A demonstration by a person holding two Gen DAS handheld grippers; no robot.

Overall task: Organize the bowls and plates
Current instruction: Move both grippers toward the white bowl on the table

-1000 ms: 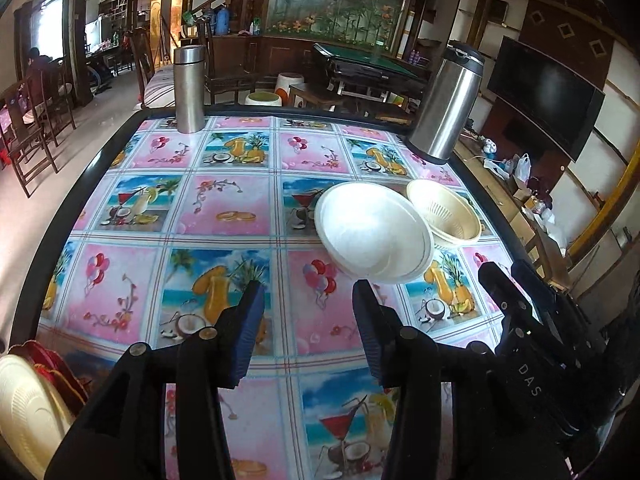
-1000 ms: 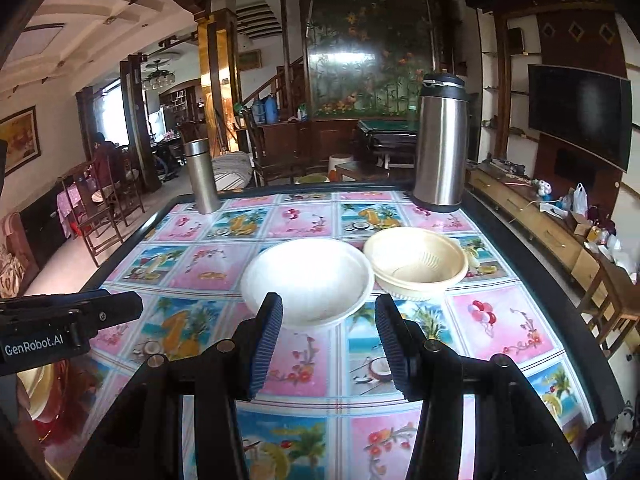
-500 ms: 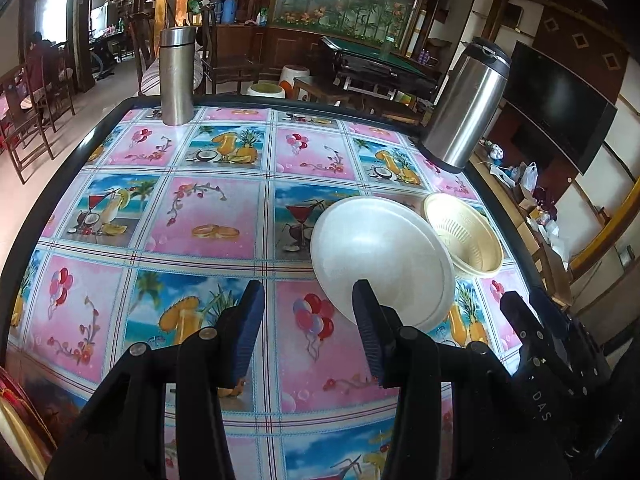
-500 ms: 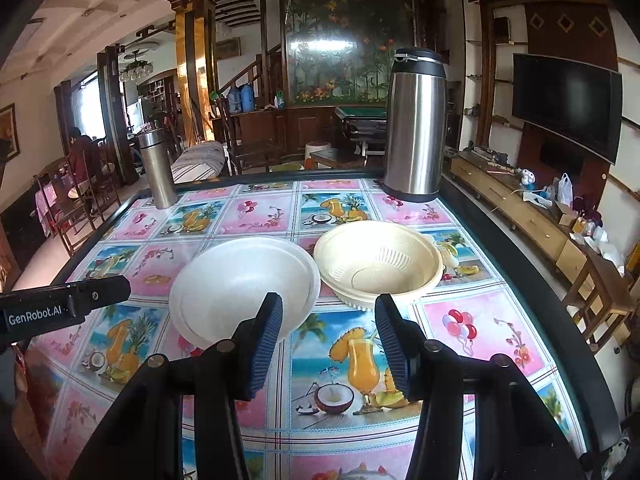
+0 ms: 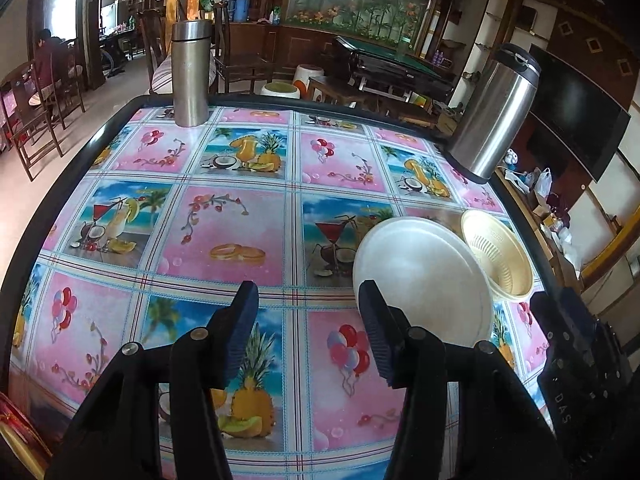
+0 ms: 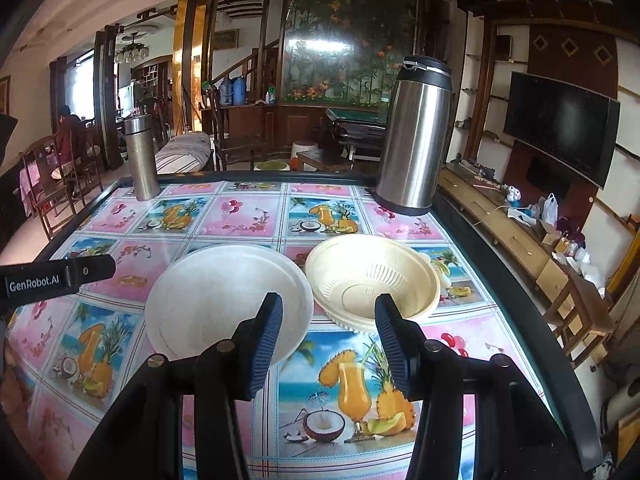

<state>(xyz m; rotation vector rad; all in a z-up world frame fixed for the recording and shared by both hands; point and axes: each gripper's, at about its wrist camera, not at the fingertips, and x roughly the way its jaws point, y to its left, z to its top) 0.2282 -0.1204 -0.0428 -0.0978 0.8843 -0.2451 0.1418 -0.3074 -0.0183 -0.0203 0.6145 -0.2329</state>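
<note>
Over the patterned tablecloth (image 5: 224,220) I have both tools angled downward, each with its fingers parted and nothing between them. My left gripper (image 5: 308,324) hangs above a pink square with balloons; its jaws have just been opening a little further, and only the cloth shows in the gap. Its right finger (image 5: 376,332) overlaps the near edge of the white plate (image 5: 424,276) in the picture, though I cannot tell whether it touches. My right gripper (image 6: 328,332) points at the seam between the two dishes: from its camera, the left finger (image 6: 266,336) covers the plate's near right rim and the right finger (image 6: 394,340) sits before the front rim of the cream bowl (image 6: 372,280), with bare cloth visible between the pads.

The plate and bowl lie side by side toward the right half of the table (image 6: 516,292), rims touching or nearly so. The bowl seems to rest on a second ribbed rim beneath it, so it may be a nested pair.

At the far edge a slim steel flask (image 5: 191,72) stands upright on the left, and a larger steel thermos jug (image 6: 416,136) stands at the far right corner, just behind the bowl. Neither blocks my line to the dishes. A red and gold object (image 5: 20,436) peeks in at the near left corner. A person (image 6: 68,132) sits at another table far off to the left.
</note>
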